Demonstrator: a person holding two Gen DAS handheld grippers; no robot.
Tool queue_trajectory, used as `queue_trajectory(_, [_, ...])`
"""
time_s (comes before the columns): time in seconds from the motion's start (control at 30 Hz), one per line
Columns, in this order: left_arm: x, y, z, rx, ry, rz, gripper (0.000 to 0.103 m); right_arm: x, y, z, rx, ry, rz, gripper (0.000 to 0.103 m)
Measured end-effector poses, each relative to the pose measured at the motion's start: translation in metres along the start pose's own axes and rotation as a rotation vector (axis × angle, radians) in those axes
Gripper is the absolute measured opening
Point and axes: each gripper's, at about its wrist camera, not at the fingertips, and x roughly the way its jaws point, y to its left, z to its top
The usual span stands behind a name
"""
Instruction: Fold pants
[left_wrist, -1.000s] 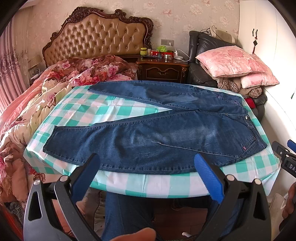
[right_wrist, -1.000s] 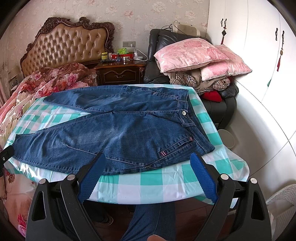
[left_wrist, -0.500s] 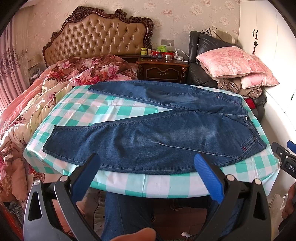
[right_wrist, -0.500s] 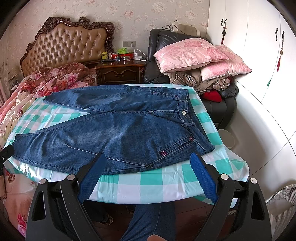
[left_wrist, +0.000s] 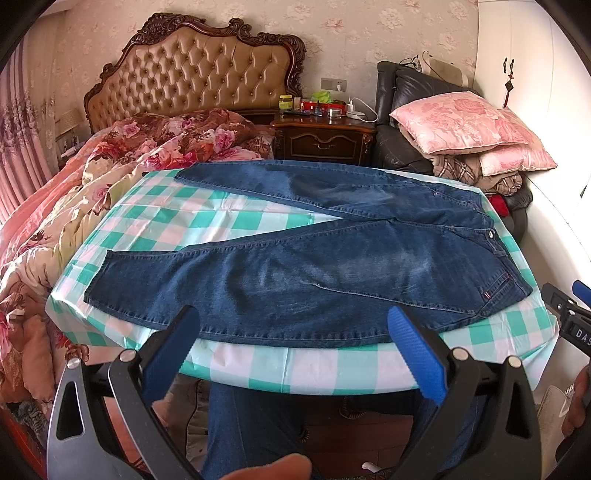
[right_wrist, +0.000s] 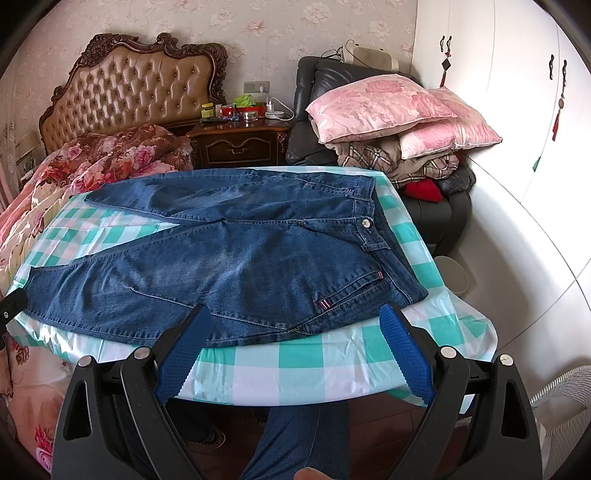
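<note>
With the jeans (left_wrist: 303, 266) spread flat on the checked cloth (left_wrist: 332, 369), legs splayed in a V, and both the left gripper (left_wrist: 291, 347) and right gripper (right_wrist: 295, 339) gaping empty before the near edge, the risk is plain — a pinch taking cloth with denim would likely drag that loose cover along.
</note>
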Motion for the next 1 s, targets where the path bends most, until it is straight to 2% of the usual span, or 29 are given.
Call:
queue_trajectory(0.3, [0.004, -0.002, -0.005, 0.004, 0.007, 0.003, 0.102, 0.014, -0.012, -0.007, 0.005, 0.018, -0.005, 0.089])
queue_trajectory(0.43, [0.022, -0.012, -0.003, 0.005, 0.025, 0.002, 0.102, 0.025, -0.011, -0.003, 0.005, 0.034, -0.006, 0.089])
queue_trajectory(0.63, [0.053, -0.005, 0.012, -0.004, 0.074, -0.009, 0.102, 0.055, -0.016, 0.007, 0.017, 0.068, -0.002, 0.089])
queue_trajectory(0.7, [0.066, -0.002, 0.014, -0.016, 0.094, -0.022, 0.102, 0.075, -0.03, 0.016, 0.067, 0.085, 0.034, 0.089])
queue_trajectory(0.77, [0.085, 0.004, 0.016, -0.029, 0.12, -0.046, 0.102, 0.103, -0.056, 0.038, 0.108, 0.101, 0.066, 0.089])
queue_trajectory(0.87, [0.111, 0.015, 0.019, -0.049, 0.153, -0.07, 0.102, 0.157, -0.115, 0.089, 0.177, 0.098, 0.034, 0.089])
queue_trajectory(0.93, [0.126, 0.024, 0.02, -0.073, 0.172, -0.103, 0.102, 0.213, -0.161, 0.129, 0.228, 0.141, 0.041, 0.089])
queue_trajectory(1.0, [0.143, 0.032, 0.021, -0.092, 0.202, -0.133, 0.102, 0.262, -0.188, 0.162, 0.232, 0.174, 0.046, 0.089])
